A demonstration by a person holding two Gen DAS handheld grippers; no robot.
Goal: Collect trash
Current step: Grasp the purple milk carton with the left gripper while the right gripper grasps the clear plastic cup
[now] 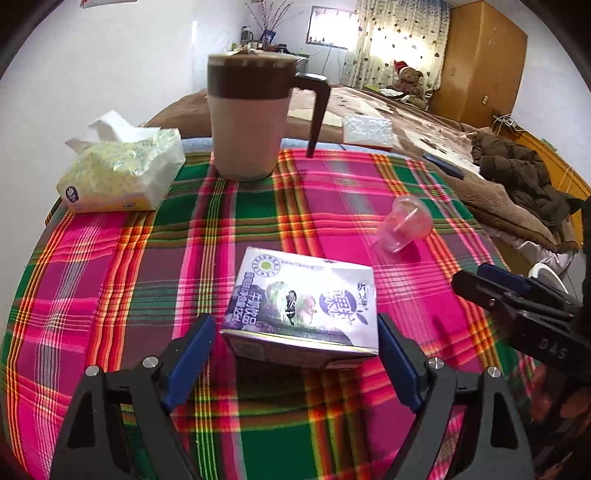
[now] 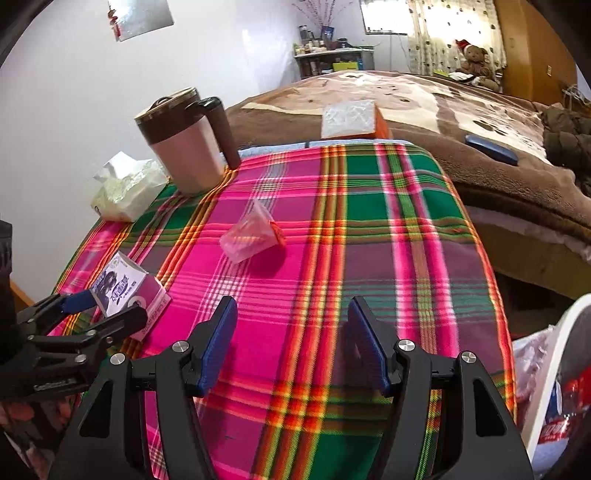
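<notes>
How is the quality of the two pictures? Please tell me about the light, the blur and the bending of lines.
Left wrist view: the window is washed out by daylight; the mug is slightly soft; the milk carton is sharp enough to show its print. Right wrist view: the curtain glares; the plaid cloth bulges like a dome from the fisheye. Both views have dark rounded corners.

The purple-and-white cardboard drink carton (image 1: 301,308) lying on the plaid cloth carried Chinese print: the large characters 果粒 in a dark oval, and 牛奶饮品 along its side, with smaller lines too blurred to read. The black frame of the right gripper (image 1: 554,347) bore raised letters reading "DAS". Nothing else was legible.
</notes>
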